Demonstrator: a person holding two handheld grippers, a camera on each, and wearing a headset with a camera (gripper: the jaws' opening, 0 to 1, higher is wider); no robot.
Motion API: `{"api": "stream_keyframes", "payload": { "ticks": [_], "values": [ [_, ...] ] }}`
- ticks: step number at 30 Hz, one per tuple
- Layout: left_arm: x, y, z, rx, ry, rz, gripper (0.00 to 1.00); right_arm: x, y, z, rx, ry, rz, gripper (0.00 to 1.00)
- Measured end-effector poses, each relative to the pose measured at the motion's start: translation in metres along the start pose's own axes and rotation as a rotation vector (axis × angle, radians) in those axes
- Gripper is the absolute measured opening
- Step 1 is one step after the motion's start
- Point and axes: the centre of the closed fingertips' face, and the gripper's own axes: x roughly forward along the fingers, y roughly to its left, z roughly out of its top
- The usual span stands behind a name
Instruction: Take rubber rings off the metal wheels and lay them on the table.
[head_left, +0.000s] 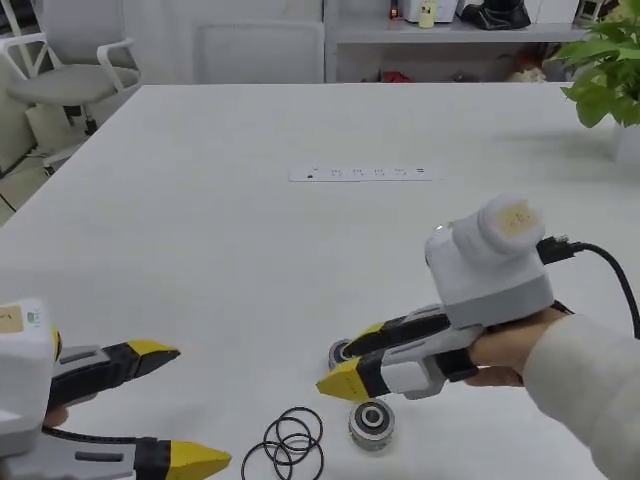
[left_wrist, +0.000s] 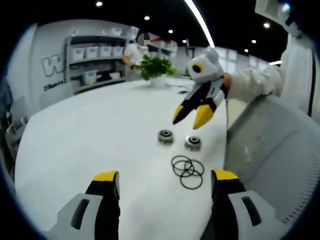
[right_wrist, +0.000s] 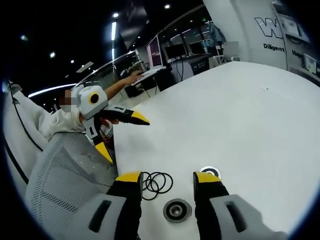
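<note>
Your table (head_left: 300, 250) looks matt white and smooth, barely any glare. The rubber rings (head_left: 290, 442) are thin, dull black; the metal wheels (head_left: 371, 420) are shiny silver. Your right gripper (head_left: 340, 362) has a smooth pale grey plastic shell, and its fingers (head_left: 348, 381) are black and yellow plastic. Your sleeve (head_left: 590, 390) is white cloth.

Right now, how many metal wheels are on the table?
2. One round silver metal wheel beside the loose black rubber rings; another wheel partly behind the right gripper.
</note>
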Motion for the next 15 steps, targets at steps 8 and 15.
{"api": "stream_keyframes", "payload": {
  "ticks": [8,15],
  "values": [
    [-0.010,0.005,0.007,-0.038,-0.039,0.033,0.80,-0.016,0.002,0.015,-0.037,-0.072,-0.019,0.43],
    [-0.008,0.003,0.005,-0.041,-0.026,0.025,0.80,-0.027,-0.002,0.012,-0.048,-0.083,-0.041,0.49]
  ]
}}
